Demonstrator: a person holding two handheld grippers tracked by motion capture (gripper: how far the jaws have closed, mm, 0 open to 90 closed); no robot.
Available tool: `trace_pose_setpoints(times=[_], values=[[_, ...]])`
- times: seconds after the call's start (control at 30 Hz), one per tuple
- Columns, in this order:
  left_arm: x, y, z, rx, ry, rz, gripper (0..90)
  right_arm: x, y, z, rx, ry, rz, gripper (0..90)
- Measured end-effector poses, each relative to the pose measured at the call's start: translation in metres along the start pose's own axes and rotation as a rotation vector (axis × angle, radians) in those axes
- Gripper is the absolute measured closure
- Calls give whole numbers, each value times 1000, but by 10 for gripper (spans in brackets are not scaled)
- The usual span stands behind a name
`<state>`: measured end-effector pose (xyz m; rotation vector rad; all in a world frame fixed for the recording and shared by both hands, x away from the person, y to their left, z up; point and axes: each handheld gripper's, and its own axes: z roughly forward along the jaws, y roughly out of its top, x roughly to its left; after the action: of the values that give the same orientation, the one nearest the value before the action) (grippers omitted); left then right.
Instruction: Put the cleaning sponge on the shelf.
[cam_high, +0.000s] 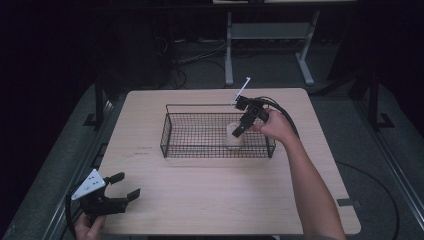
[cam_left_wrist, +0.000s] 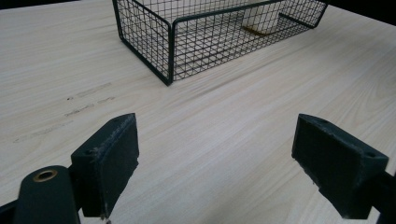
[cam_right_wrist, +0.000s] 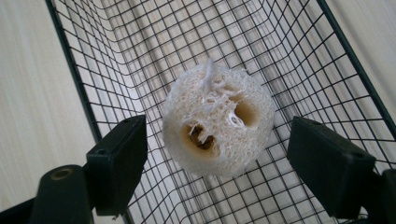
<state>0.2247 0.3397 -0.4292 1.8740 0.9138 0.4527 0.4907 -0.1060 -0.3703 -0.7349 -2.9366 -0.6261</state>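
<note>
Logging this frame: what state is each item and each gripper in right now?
Loofah piece: upright inside the basket, between the right gripper's jaws, not gripped.
Wire basket: upright on the table, holding the loofah piece.
Right gripper: open, lowered into the basket around the loofah piece.
Left gripper: open, holding nothing, over the table's near left corner.
Table: bare wood around the basket.
</note>
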Motion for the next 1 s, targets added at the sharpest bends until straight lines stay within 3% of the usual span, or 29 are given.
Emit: trace_pose_setpoints(times=[1.0], values=[[-1,0,0,1,-2,6,141,24,-6,-27,-2,-23,-61,201]])
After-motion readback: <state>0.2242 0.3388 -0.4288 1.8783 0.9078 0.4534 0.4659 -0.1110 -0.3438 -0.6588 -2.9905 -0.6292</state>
